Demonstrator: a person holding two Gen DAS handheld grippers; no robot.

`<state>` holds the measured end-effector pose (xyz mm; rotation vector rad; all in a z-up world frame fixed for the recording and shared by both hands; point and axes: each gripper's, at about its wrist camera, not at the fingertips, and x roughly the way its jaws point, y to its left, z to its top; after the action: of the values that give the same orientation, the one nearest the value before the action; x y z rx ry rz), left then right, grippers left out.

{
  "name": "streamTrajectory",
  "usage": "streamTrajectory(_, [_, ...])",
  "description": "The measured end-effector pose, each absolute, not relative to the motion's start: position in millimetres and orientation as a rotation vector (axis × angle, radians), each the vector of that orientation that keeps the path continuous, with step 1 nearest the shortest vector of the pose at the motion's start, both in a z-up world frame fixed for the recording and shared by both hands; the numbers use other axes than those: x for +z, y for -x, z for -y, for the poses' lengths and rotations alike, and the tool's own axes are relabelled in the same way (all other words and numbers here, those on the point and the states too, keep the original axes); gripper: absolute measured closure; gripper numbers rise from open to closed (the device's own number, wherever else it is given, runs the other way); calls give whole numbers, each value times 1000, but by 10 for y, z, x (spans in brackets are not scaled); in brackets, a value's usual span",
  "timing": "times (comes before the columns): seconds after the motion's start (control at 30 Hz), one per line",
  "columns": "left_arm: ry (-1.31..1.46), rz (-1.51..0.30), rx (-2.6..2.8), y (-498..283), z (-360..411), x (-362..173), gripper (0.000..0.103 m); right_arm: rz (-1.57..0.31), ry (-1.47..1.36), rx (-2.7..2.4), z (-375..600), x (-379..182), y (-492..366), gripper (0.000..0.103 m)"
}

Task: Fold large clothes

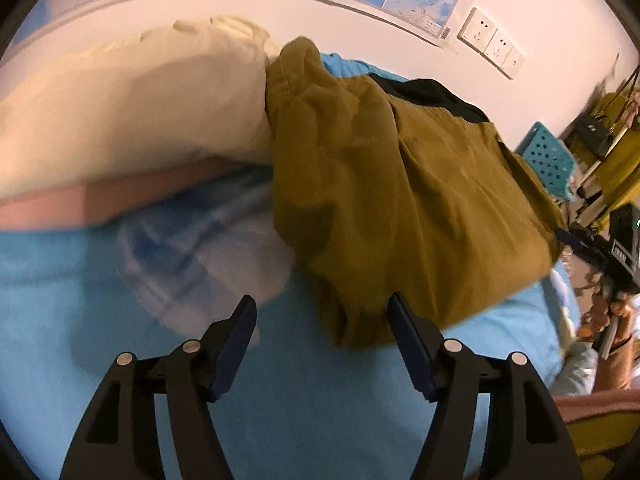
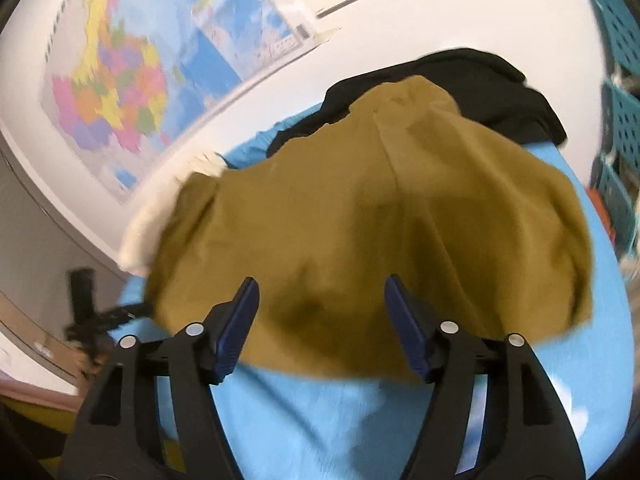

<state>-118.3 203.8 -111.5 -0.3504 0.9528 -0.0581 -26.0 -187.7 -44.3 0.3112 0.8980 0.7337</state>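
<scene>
1. My left gripper stands wide open, nothing between its pads.
2. The olive-brown garment lies bunched on the blue sheet just ahead of it and to the right; a blurred plaid cloth sits ahead to the left.
3. My right gripper is also spread wide and empty, the garment's near edge just beyond its fingertips, a black garment behind.

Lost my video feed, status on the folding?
Both grippers open, left gripper and right gripper empty. Mustard garment bunched on blue sheet. Pillow and black garment crowd it.
</scene>
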Motion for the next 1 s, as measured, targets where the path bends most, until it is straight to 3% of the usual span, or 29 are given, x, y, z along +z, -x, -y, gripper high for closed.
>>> streamTrajectory(0.27, [487,-972,-202,1402,-1889,-1246,38,-986,-513,630,2400,-749,461,23])
streamTrajectory(0.5, [533,-978,-265,1220,-1632,-1327,37,-1001,-582,589,2346,-933,319,21])
streamTrajectory(0.77, [712,-918,-304,980,-1706,-1394,21,-957,-551,562,2141,-909,141,9])
streamTrajectory(1.0, [793,-906,-276,800,-1709,-1389,19,-931,-582,516,2031,-910,-7,9])
